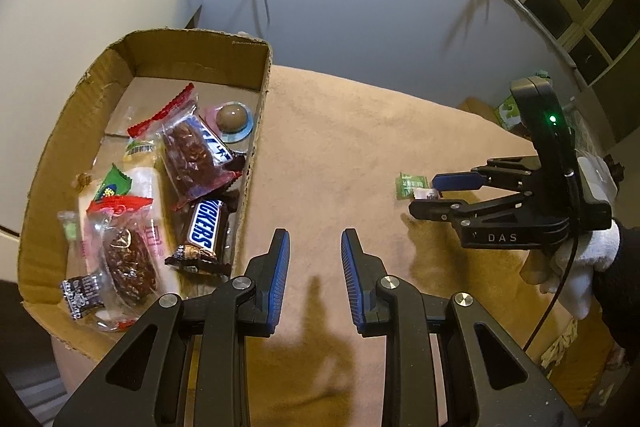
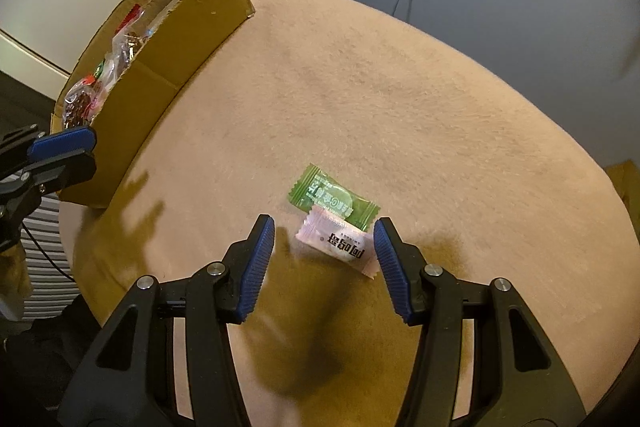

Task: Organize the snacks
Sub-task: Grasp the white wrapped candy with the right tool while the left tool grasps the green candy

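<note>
Left wrist view: the left gripper hangs released, jaws apart, over the tan surface beside the cardboard box at its left edge. The box holds snacks, among them a Snickers bar and a chocolate dome candy. The right gripper sits toward the right edge.

Right wrist view: the right gripper is released, its jaws spread to either side of a pink candy that overlaps a green candy, both lying on the surface toward its near edge, well apart from the box.
</note>
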Available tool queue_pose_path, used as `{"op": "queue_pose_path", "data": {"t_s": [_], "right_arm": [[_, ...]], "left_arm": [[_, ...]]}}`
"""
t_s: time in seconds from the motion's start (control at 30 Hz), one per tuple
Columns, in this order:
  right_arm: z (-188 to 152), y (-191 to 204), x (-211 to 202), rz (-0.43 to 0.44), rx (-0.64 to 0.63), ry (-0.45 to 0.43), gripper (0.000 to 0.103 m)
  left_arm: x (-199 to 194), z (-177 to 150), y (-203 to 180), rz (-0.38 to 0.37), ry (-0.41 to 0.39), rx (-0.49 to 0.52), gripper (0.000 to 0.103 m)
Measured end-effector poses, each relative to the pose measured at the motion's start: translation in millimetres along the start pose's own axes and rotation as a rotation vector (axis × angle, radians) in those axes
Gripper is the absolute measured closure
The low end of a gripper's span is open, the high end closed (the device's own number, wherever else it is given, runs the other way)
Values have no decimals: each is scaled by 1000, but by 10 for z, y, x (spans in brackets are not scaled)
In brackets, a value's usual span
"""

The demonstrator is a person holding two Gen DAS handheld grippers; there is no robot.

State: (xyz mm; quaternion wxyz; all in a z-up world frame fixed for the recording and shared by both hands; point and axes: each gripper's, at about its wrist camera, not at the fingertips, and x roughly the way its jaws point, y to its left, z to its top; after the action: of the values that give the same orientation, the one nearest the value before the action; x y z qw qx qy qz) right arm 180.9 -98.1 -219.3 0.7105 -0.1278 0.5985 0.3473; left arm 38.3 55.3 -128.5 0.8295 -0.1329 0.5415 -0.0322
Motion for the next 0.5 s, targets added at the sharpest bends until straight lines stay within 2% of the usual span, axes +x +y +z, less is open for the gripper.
{"op": "queue_pose_path", "data": {"t_s": [0.23, 0.5], "right_arm": [[22, 1, 15, -19, -42, 22, 54], [34, 149, 108, -25, -133, 79, 54]], "left_arm": [[20, 22, -19, -2, 5, 0, 78], [56, 30, -36, -8, 13, 1, 78]]}}
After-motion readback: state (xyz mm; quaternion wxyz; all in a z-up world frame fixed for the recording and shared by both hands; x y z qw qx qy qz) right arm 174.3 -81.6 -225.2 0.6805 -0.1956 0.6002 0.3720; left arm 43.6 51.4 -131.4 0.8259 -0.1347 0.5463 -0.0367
